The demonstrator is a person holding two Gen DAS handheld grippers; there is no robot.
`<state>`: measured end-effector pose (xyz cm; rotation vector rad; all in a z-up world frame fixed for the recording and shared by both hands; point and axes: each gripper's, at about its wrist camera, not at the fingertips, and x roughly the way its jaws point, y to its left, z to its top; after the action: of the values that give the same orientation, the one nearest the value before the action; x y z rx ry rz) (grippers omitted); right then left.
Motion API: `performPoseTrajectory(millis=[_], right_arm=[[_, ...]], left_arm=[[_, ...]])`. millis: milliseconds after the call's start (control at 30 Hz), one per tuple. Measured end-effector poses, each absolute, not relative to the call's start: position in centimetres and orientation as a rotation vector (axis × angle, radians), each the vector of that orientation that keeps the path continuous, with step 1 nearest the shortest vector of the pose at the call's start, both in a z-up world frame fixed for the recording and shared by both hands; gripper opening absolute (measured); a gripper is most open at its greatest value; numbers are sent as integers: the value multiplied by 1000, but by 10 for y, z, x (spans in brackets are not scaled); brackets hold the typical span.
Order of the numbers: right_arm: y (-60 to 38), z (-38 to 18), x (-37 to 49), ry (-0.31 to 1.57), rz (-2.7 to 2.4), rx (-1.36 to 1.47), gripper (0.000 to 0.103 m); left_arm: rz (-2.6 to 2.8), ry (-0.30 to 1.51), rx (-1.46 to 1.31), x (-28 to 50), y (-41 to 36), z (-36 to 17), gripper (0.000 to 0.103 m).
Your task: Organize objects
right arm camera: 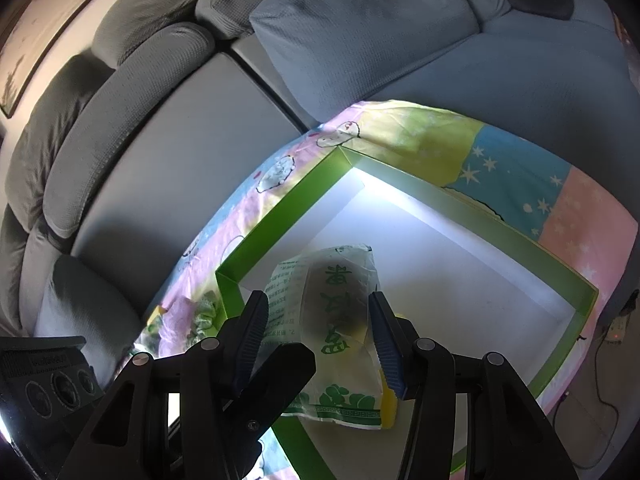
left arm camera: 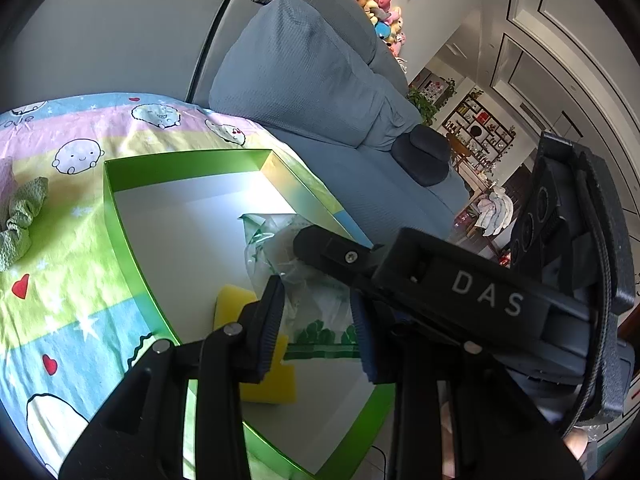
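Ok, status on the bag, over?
Left gripper jaws pinch plastic bag over green box. Right gripper jaws straddle it, grip unclear. Yellow sponge beneath, nothing blocking.

- Your green box (left arm camera: 120, 216), shallow and white-floored, sits open on the cartoon-print cloth.
- Your crumpled clear bag (right arm camera: 340, 320), printed with green characters and a green border, lies inside the box; something dark shows through it.
- Your yellow sponge (left arm camera: 272, 384) lies flat on the box floor, partly under the bag.
- Your green scrunchie (left arm camera: 20, 220) rests on the cloth, outside the box.
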<state>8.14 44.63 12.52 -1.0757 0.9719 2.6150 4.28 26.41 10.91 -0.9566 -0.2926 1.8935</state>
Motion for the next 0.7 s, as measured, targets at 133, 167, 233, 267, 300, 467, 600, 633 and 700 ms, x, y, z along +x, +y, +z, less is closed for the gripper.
performPoseTrajectory(millis=[133,167,233,267,300,467,600,633,700], right_arm=[[447,124,81,956,2596,-1091,53],[448,123,81,954,2591,-1093,53],[448,122,81,952,2578,-1096,54],[449,123,81,947,2572,-1095,53],[448,123,81,941,2573,-1098,53],[448,124,81,924,2550,-1099,53],[449,124,82,973,2555,-1084,53],[449,125,83,977,2557,-1077,53],[447,127,84,975,2568,-1063,54]], left_arm=[[1876,-305,-975,40,265,106,31],[1870,-308,-981,40,265,105,31],[1860,-311,-985,40,265,104,31],[1857,-311,-987,40,266,103,31],[1854,-310,-991,40,266,103,32],[1850,-323,-992,39,259,104,31],[1854,-325,-982,41,252,109,31],[1856,-324,-974,42,250,110,31],[1861,-326,-956,43,247,113,33]])
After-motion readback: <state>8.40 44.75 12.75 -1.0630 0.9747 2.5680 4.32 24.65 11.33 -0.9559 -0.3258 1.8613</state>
